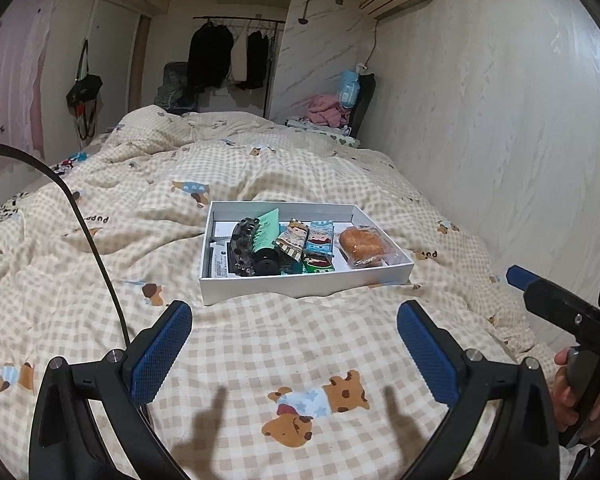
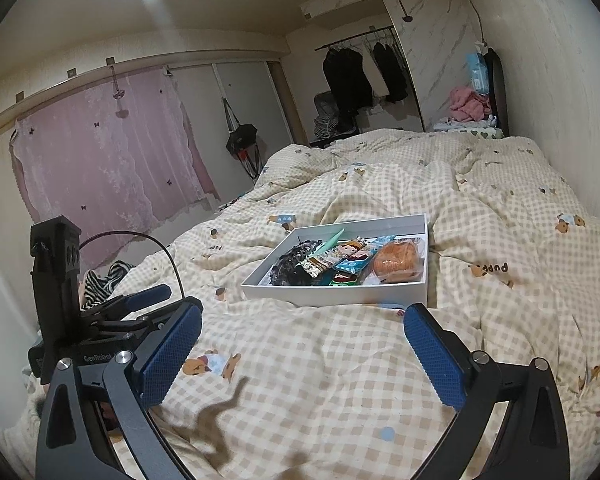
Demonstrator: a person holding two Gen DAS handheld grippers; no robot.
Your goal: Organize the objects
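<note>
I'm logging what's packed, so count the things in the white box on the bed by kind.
In the white box:
Hair claw clip: 1
Green tube: 1
Cartoon snack packets: 3 visible
Wrapped bun: 1
White leaflet or card: 1
Total: 7 visible

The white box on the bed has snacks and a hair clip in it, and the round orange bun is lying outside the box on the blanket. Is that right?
Not quite. The orange bun is inside the white box, at its right end, not out on the blanket. The left wrist view shows it there, beside the snack packets, with the hair clip at the other end. The rest is right.
</note>
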